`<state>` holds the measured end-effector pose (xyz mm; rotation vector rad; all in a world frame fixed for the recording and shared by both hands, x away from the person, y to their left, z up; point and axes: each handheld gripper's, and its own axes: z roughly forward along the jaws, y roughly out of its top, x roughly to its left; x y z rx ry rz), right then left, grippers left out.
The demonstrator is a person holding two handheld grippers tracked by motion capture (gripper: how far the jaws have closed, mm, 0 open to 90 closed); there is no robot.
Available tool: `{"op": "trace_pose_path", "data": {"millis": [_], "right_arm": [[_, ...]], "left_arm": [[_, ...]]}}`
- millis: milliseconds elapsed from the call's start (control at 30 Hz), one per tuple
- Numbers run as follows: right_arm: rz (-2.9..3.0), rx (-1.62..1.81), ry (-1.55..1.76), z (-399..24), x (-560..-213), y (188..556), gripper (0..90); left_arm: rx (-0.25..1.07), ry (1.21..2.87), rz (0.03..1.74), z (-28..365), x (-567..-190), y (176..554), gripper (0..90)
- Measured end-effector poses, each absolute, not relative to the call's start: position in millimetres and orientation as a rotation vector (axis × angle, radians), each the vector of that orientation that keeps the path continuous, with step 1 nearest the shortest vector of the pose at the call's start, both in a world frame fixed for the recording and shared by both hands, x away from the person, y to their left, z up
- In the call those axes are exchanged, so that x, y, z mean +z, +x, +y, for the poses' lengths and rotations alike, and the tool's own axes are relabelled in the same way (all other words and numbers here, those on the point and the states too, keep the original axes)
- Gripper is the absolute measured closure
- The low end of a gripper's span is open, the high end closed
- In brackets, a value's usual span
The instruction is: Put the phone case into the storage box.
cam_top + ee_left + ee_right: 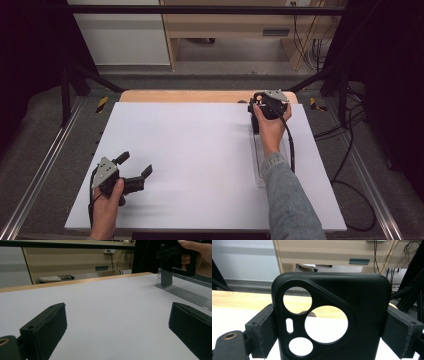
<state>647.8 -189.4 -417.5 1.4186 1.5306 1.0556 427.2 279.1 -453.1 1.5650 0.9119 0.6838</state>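
White tabletop [200, 160] with a wooden far edge, framed by black bars; beyond it, a wooden cabinet [225, 25] and hanging cables [310, 45]. Clear plastic tray [258, 165] at the right side, partly covered by the right forearm. Black phone case [332, 320], lower part cut off, camera cut-outs facing the lens. Right hand-held gripper [257, 107] near the far edge, clamped on the case's sides. Left hand-held gripper [135, 165] at the near left, jaws wide apart with nothing between them.
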Motion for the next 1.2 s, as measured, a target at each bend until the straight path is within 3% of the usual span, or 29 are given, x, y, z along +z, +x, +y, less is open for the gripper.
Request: {"op": "trace_pose_path", "data": {"millis": [1200], "right_arm": [[1.526,1.054,1.427,-190.4,-418.1,647.9,4.3]], "left_arm": [[0.684,1.563,0.911,279.5,-452.6,426.8,1.8]]}}
